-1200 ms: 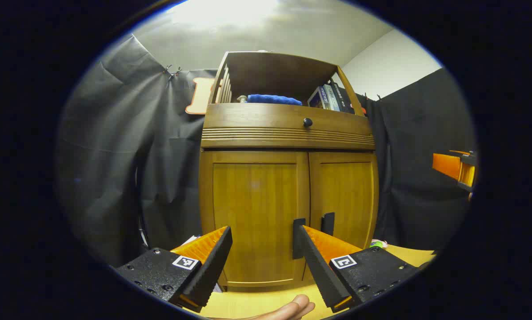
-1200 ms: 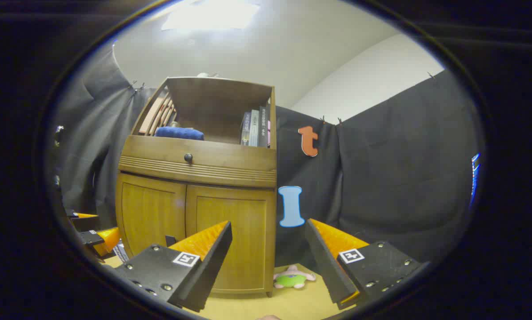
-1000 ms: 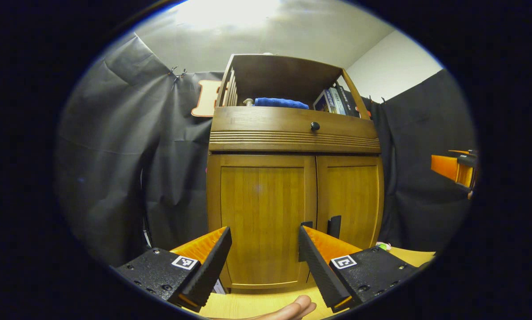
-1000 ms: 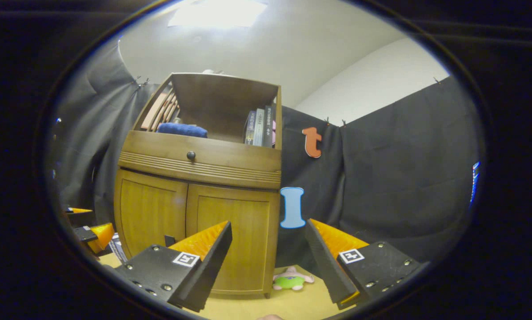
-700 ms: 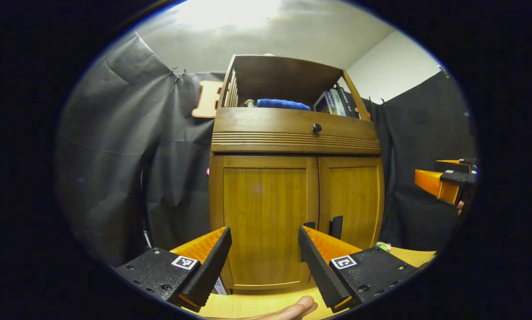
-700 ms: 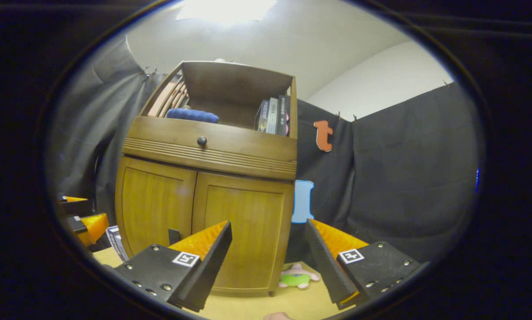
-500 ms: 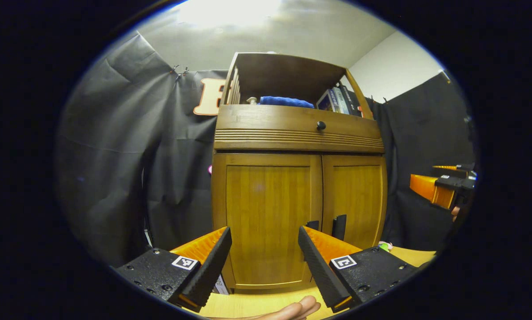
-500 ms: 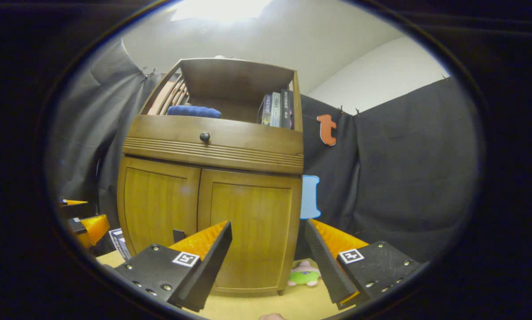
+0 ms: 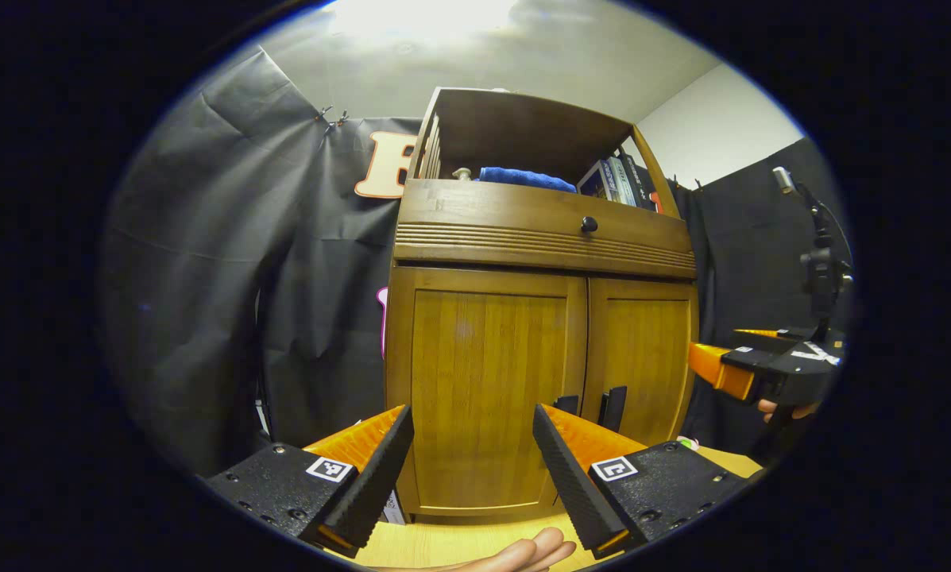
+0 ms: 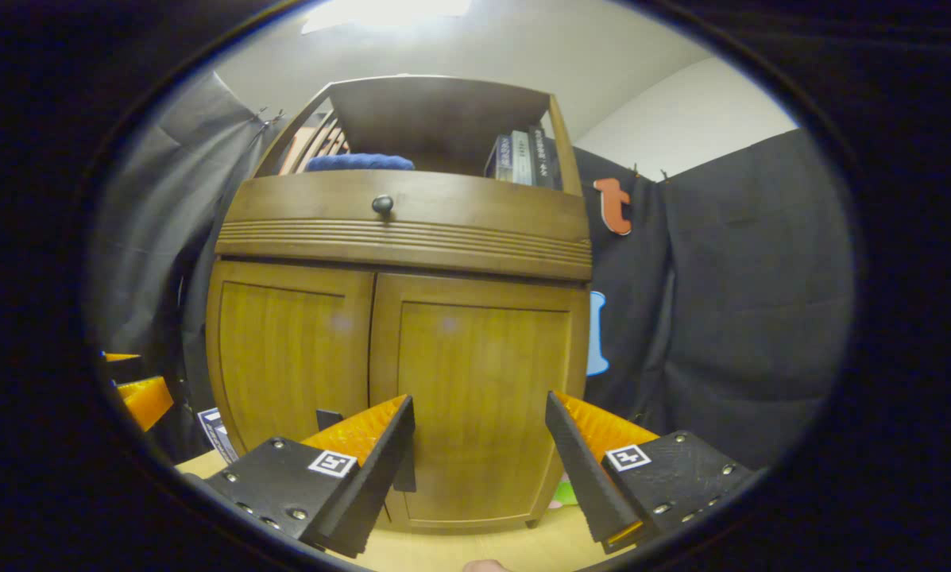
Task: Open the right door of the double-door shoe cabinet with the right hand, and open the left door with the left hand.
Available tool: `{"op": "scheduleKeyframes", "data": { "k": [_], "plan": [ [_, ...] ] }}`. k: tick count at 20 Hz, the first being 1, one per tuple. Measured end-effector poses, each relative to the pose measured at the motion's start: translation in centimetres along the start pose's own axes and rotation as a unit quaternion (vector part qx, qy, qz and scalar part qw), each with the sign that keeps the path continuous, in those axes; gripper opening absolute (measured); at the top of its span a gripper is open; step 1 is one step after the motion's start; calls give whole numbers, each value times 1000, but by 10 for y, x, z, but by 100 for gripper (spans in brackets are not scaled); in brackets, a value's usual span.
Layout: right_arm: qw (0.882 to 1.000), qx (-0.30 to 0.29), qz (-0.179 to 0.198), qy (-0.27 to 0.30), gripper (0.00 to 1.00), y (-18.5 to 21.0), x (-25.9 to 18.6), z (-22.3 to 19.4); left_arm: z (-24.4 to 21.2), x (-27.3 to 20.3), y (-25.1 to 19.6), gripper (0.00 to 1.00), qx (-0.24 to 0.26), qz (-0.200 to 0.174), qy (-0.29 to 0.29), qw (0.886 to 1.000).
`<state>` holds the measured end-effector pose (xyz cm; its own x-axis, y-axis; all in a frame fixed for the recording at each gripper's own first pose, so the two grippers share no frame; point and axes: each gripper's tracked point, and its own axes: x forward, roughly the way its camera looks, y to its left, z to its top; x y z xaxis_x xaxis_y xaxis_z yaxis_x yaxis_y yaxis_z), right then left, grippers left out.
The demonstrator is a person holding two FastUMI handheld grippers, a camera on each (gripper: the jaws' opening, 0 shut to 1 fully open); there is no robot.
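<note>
Left gripper view, left to right: left gripper (image 9: 473,453) low before the cabinet (image 9: 544,238), jaws wide apart, holding nothing. Between the fingers, the left door (image 9: 487,389), shut. Just right of it, two dark handles, left handle (image 9: 566,403) and right handle (image 9: 613,407), either side of the seam. Right door (image 9: 642,357) shut too. Above, a drawer front with a knob (image 9: 589,224); on the open shelf a blue cloth (image 9: 515,177) and books (image 9: 614,179). Fingertips of a hand (image 9: 523,554) at the bottom edge over the desk (image 9: 435,548). Far right, the right gripper (image 9: 765,373), near the right door but clear of it.

Right gripper view, left to right: part of the left gripper at the far left edge. Right gripper (image 10: 479,453) facing the right door (image 10: 475,397), jaws wide apart, empty, not touching either handle.
</note>
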<state>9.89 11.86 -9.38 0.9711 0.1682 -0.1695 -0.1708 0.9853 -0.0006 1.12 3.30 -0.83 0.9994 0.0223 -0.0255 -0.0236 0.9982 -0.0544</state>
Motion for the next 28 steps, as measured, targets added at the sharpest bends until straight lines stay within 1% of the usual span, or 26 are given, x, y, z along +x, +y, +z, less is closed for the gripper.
{"op": "scheduleKeyframes", "data": {
  "k": [1, 2, 3, 4, 5, 6, 7, 8, 10, 11, 12, 14, 15, 16, 17, 19, 20, 22, 23, 25, 26, 27, 28],
  "plan": [
    [1000, -7, 11, 6, 98, 8, 8, -4, -1, 3, 0, 90, 2, 2, 3, 1000],
    [1000, -12, 20, 11, 98, 18, 13, -17, -4, 5, 1, 91, 4, 3, 7, 1000],
    [999, -13, 32, 15, 100, 32, 22, -24, -6, 7, 2, 91, 5, 6, 11, 1000],
    [999, -11, 45, 21, 98, 44, 29, -31, -9, 9, 4, 90, 6, 10, 13, 1000],
    [998, -16, 59, 32, 98, 55, 36, -41, -11, 11, 8, 90, 6, 17, 17, 1000],
    [997, -23, 67, 41, 100, 61, 42, -49, -17, 11, 12, 90, 7, 24, 28, 999],
    [996, -25, 74, 48, 94, 69, 49, -56, -18, 10, 16, 94, 8, 28, 31, 999],
    [995, -21, 83, 58, 93, 76, 55, -63, -17, 10, 18, 90, 8, 31, 32, 999],
    [994, -12, 83, 71, 93, 81, 64, -72, -16, 11, 21, 91, 6, 30, 31, 999],
    [994, -6, 79, 76, 92, 82, 69, -76, -15, 11, 21, 91, 6, 29, 31, 999],
    [994, 2, 68, 83, 93, 79, 75, -81, -15, 11, 23, 91, 5, 29, 30, 999],
    [993, 25, 53, 101, 85, 79, 82, -93, -15, 12, 26, 91, 2, 33, 31, 999],
    [992, 30, 54, 111, 79, 79, 83, -100, -14, 12, 26, 93, -1, 33, 32, 999],
    [990, 34, 60, 122, 70, 81, 85, -107, -15, 12, 24, 90, -2, 31, 32, 999],
    [990, 36, 55, 128, 70, 79, 84, -110, -16, 12, 23, 91, -1, 29, 34, 999],
    [989, 42, 53, 128, 44, 83, 90, -111, -16, 12, 21, 91, -2, 23, 35, 999],
    [990, 32, 53, 124, 31, 85, 88, -110, -17, 12, 20, 91, -2, 19, 37, 999],
    [991, 27, 55, 122, 31, 82, 86, -113, -18, 12, 18, 91, -2, 17, 38, 999],
    [990, 41, 60, 121, 31, 84, 86, -112, -19, 11, 17, 91, -3, 18, 42, 999],
    [988, 67, 65, 122, 24, 85, 83, -112, -20, 11, 11, 91, -5, 18, 45, 999],
    [989, 59, 67, 120, 25, 84, 83, -112, -20, 12, 12, 91, -3, 19, 44, 999],
    [990, 49, 67, 114, 22, 82, 82, -109, -19, 12, 14, 91, 1, 21, 45, 999],
    [990, 42, 69, 113, 25, 81, 80, -108, -20, 13, 17, 91, 1, 24, 46, 999]
  ]
}}
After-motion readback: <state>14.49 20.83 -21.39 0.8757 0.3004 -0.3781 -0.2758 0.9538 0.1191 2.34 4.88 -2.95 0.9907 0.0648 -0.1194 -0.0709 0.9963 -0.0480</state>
